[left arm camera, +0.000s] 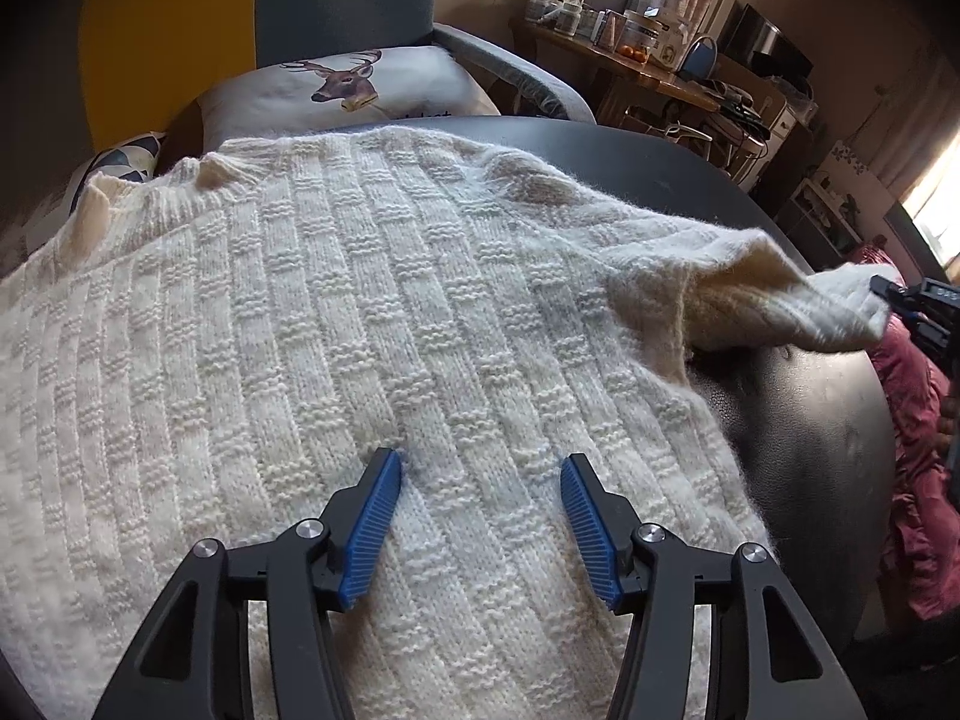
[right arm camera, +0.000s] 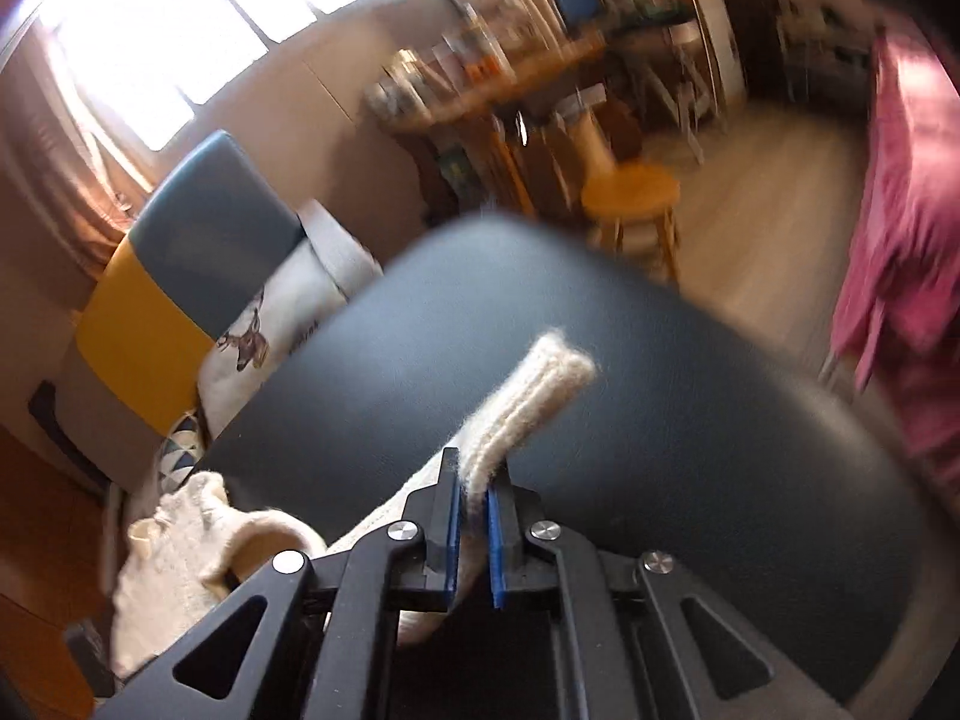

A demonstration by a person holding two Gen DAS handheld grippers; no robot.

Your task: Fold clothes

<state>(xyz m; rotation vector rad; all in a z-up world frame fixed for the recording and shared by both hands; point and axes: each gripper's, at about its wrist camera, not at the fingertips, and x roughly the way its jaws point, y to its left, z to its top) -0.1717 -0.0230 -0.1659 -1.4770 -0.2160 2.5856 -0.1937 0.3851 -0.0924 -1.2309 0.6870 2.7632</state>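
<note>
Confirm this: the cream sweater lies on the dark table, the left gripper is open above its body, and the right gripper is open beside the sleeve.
Wrong on the right gripper: the right wrist view shows it shut on the sleeve. The rest stands.

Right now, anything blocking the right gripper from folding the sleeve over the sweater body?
Nothing visible. The right gripper is shut on the sleeve cuff. The sweater lies flat, with the open left gripper hovering over its lower middle; that may need to clear.

Left wrist view is sharp, kinda dim, warm daylight creeping in around 3 o'clock. Right wrist view is smeared with motion blur, window (right arm camera: 180, 42) blown out at 10 o'clock. Both have fisheye bending and dark corners.
</note>
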